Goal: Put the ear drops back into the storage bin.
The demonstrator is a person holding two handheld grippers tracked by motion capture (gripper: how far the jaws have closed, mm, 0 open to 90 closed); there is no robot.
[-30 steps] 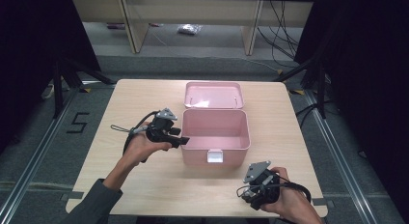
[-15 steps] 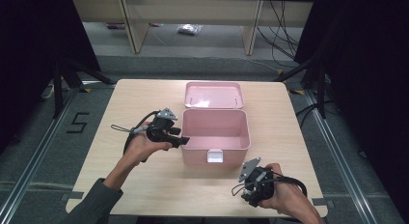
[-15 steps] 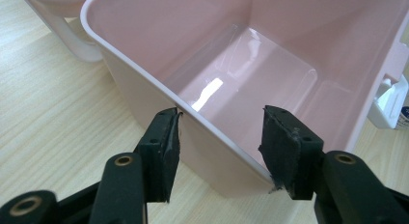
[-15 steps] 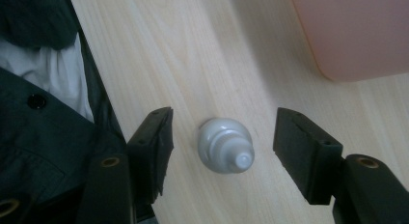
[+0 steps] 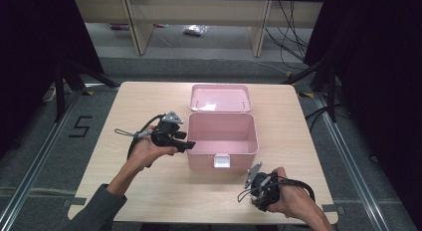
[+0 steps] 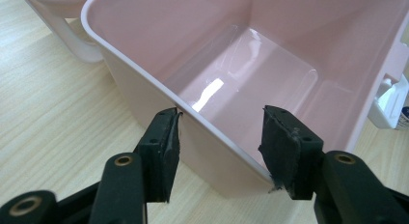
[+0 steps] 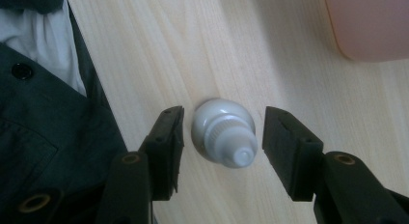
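Your right gripper (image 5: 253, 190) hangs over the near right part of the table (image 5: 129, 191), jaws pointing down and partly open; they have just been closing, with a small white bottle (image 7: 224, 133) between them, gaps on both sides, nothing gripped yet. That bottle stands upright on the wood, seen from above: a round white body, a ribbed collar and a narrow tip, near the close right corner of the pink box (image 5: 222, 141). One bottle, one box, one hinged lid (image 5: 221, 97), two grippers. Farther off, to the left, your left gripper (image 6: 219, 137) is about half open, straddling the box's left wall: one pad sits against the outer face at the rim, the other inside, apart from the wall. The box is open and glossy pink, with a white latch (image 5: 221, 161) on its near side. Beyond it, the lid lies flat on the far side.
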